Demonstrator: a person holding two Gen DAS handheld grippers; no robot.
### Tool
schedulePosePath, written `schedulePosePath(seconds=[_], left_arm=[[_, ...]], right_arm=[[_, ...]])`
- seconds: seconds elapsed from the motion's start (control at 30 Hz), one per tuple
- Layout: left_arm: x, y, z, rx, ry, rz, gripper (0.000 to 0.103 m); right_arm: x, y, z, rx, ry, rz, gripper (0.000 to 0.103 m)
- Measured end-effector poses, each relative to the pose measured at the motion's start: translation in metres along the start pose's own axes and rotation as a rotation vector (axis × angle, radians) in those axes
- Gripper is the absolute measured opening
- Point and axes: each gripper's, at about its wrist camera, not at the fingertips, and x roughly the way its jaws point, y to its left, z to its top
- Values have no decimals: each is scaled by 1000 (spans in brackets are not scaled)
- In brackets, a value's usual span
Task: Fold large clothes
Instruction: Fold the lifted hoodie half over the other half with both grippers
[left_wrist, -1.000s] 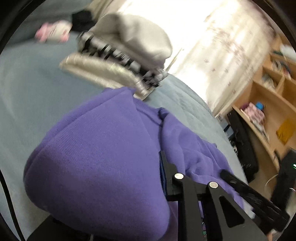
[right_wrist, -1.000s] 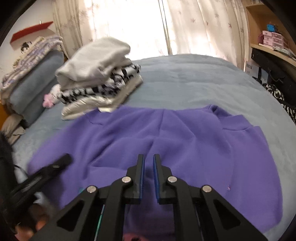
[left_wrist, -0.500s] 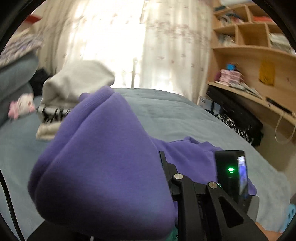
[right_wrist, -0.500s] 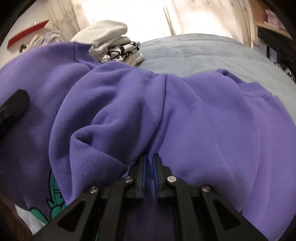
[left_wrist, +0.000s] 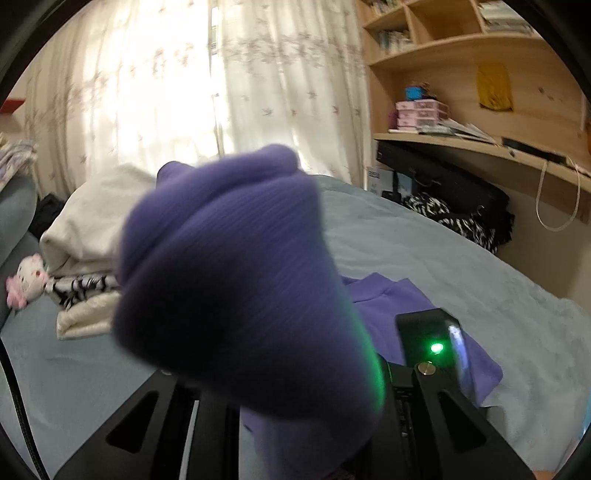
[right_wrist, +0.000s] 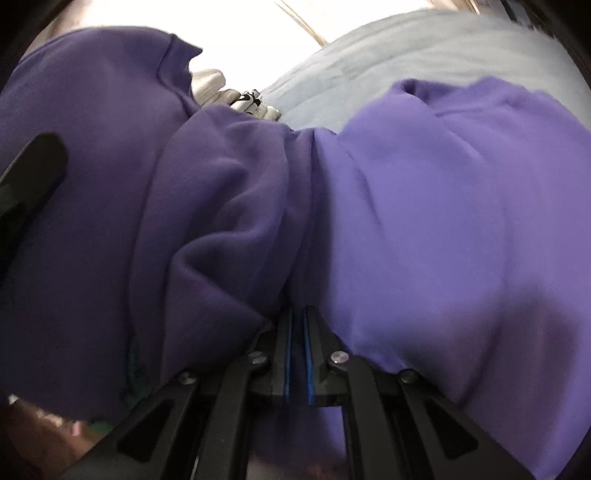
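Gripping the soft, heavy purple fleece sweatshirt (right_wrist: 424, 206), my right gripper (right_wrist: 297, 332) and left gripper (left_wrist: 295, 424) are clamped on bunched edges nearside of the folded clothes stack (left_wrist: 85, 236), best held at seams.

Purple sweatshirt (right_wrist: 424, 206) bunched, lifted, far part on blue-grey bedspread (left_wrist: 424, 251).

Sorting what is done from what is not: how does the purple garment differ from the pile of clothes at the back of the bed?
The purple garment is bunched and lifted, gripped by the left gripper and right gripper; the pile of clothes lies folded and stacked, untouched. The garment is one solid purple piece; the pile mixes cream and black-and-white patterned pieces. Both are over the same blue-grey bed.
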Motion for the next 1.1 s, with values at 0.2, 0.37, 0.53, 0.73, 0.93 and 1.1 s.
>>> schedulePosePath(seconds=[0.2, 0.37, 0.53, 0.73, 0.93, 1.1], left_arm=[[10, -40, 8, 73, 14, -37, 18], [32, -82, 13, 133, 53, -75, 19], [65, -131, 2, 212, 133, -109, 19], [95, -178, -28, 350, 178, -102, 21], [104, -195, -52, 456, 157, -65, 23], [98, -192, -46, 437, 172, -123, 50]], right_arm=[[-69, -31, -13, 67, -63, -37, 7], [-138, -62, -19, 101, -259, -284, 7], [-184, -100, -21, 226, -439, -396, 7], [-183, -129, -33, 347, -431, -369, 7], [-178, -138, -40, 380, -384, -362, 7], [-177, -144, -40, 368, -377, -367, 7]])
